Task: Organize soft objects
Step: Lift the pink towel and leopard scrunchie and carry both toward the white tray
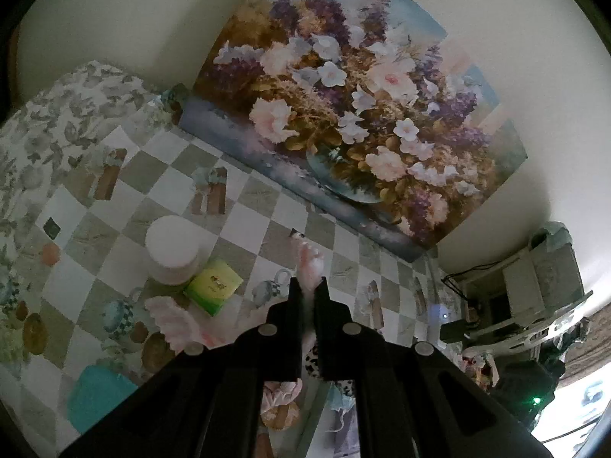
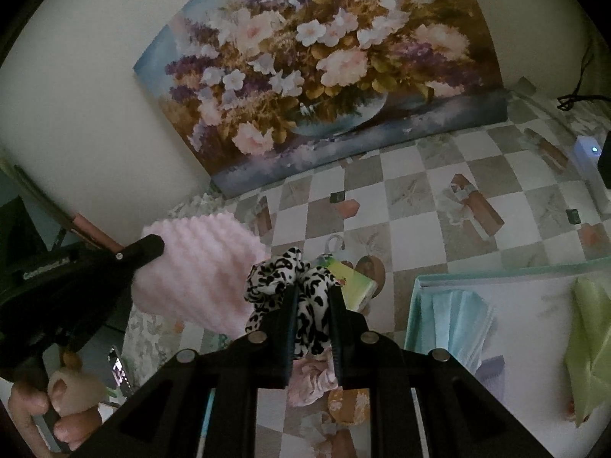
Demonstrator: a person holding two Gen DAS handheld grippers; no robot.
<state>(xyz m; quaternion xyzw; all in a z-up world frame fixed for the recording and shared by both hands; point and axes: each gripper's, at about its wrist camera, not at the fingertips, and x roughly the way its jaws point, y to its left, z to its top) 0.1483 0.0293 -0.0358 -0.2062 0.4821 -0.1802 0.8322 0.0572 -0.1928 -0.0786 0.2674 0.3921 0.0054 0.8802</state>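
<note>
leopard scrunchie [image 2: 294, 297] pinched between right jaws.

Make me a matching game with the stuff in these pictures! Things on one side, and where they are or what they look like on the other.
Things:
1. spotted scrunchie
2. fluffy pink cloth
3. white round jar
4. light blue cloths

Places or looks:
A. lying inside the open box
B. pinched in the right claw
C. standing on the checked tablecloth beside a green packet
D. pinched in the left claw

Pairs: 1-B, 2-D, 3-C, 4-A
</note>
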